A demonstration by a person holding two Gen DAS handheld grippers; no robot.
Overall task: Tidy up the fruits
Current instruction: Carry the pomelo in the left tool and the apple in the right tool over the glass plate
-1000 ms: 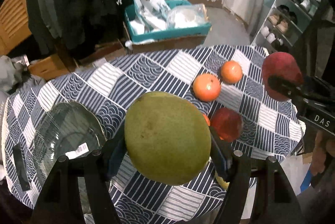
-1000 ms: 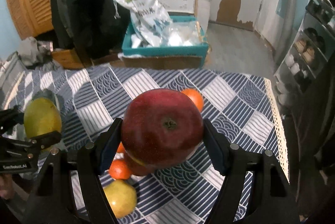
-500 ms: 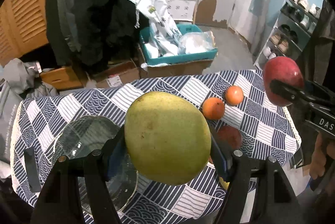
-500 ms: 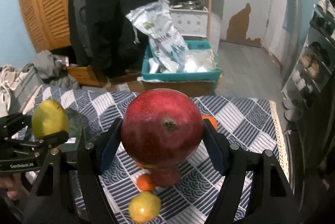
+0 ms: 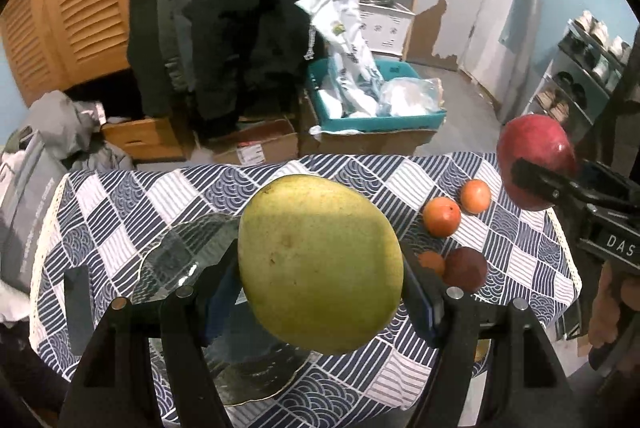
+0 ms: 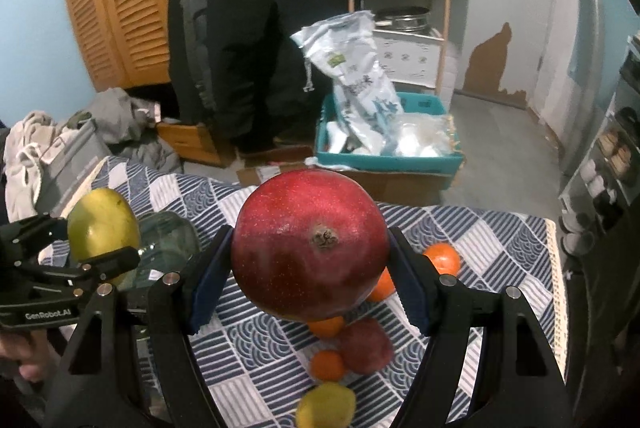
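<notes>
You have the green mango (image 5: pixel 320 264) clamped between the blue pads of your left tongs (image 5: pixel 322 292), held in the air above the glass plate (image 5: pixel 180 260) at the left of the table. Your right tongs (image 6: pixel 310 276) are closed the same way on the big red fruit (image 6: pixel 310 244), also clear of the cloth (image 6: pixel 480 240). Both pairs stand about half open, each gripping the widest part of its fruit.

Still lying on the checked cloth are three oranges (image 5: pixel 442 217), a dark red fruit (image 5: pixel 466 268) and a small yellow one (image 6: pixel 326 404) near the front edge.

Round, smooth fruit held only at two sides can roll out if you tilt or jolt the tongs. The plate looks thin and hard to read through the glass, so setting the mango down hard could chip it. Lower the second fruit carefully, or it may knock the first one off the rim.
</notes>
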